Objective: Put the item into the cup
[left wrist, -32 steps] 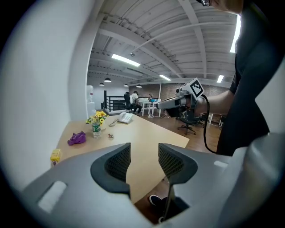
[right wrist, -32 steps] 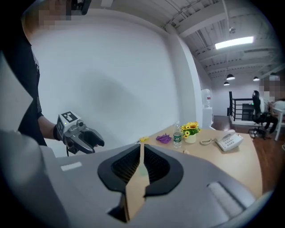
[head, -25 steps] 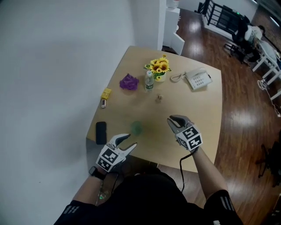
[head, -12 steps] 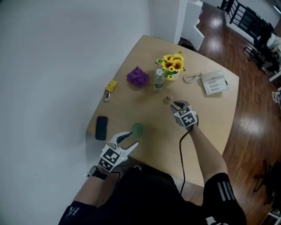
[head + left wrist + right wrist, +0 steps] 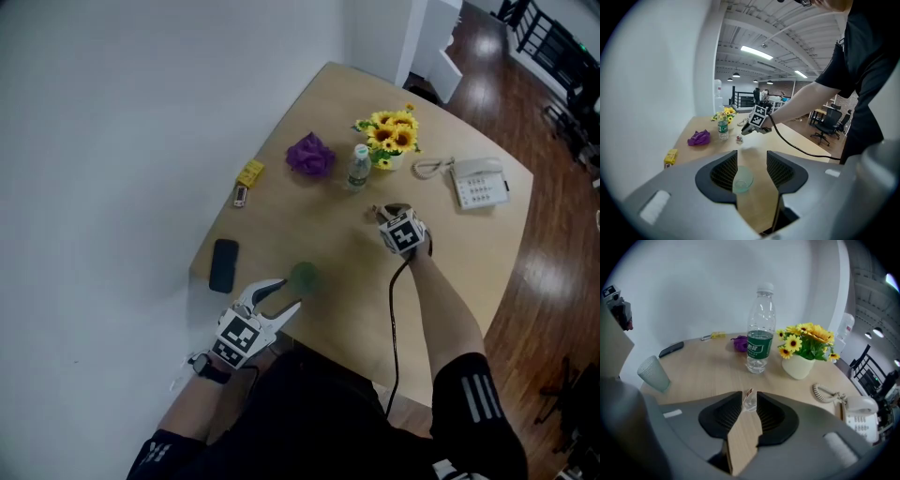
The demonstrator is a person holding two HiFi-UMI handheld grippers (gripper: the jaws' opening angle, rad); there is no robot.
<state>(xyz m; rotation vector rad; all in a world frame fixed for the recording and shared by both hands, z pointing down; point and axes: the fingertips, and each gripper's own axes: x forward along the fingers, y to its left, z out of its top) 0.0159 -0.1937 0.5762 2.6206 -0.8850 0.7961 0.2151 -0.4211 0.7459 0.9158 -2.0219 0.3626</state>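
View across the surface (image 5: 328, 225), with the task partly begun. The right claw (image 5: 749, 394) has its jaws drawn in to a narrow gap, and they appear to pinch the item (image 5: 749, 403), a small clear piece with a reddish tip. Whether the item is lifted or rests on the wood cannot be told. It lies just in front of the water bottle (image 5: 761, 336) and the pot of yellow flowers (image 5: 806, 341), with a desk telephone (image 5: 855, 408) off to the right.

The left claw (image 5: 752, 154) is held wide open and grips nothing. The pale green cup (image 5: 742, 179) stands upright just ahead of its jaws, near the edge of the surface by the person, and looks empty.

Done: by my reading, the item is grasped. Left: carrying it to the cup, which stands well apart from it, and letting it go above the mouth. The open left claw seems placed to steady the cup.
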